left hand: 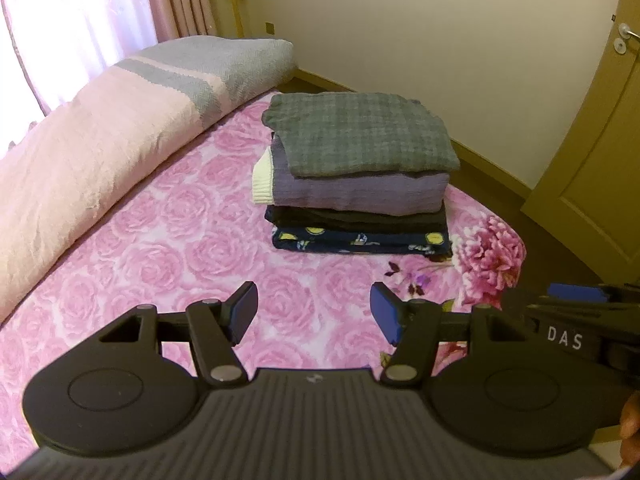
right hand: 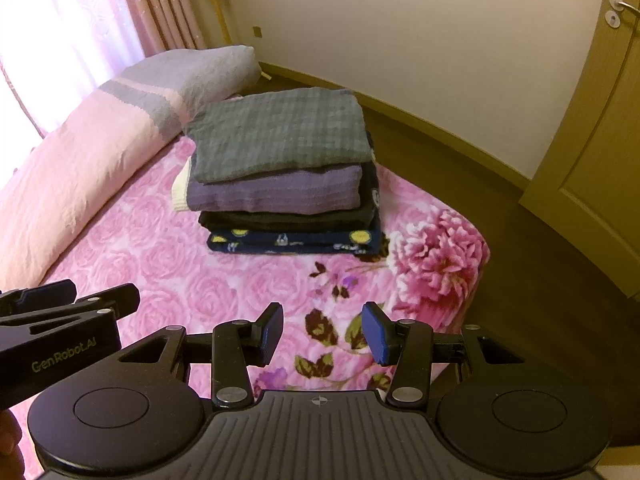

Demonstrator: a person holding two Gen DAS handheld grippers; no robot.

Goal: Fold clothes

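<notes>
Plush rose-print blanket (left hand: 168,240), squared stack of folded clothes (left hand: 356,176)

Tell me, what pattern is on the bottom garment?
Dark navy with yellow circles, clearest in the right wrist view.

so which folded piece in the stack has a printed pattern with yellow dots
The navy printed garment at the bottom, under the plain black, purple and grey checked ones.

Left gripper (left hand: 313,312): jaws spread apart, nothing between the blue pads. Right gripper (right hand: 322,334): jaws likewise spread and empty. The two grippers are held side by side, level, each visible at the edge of the other's view.
</notes>
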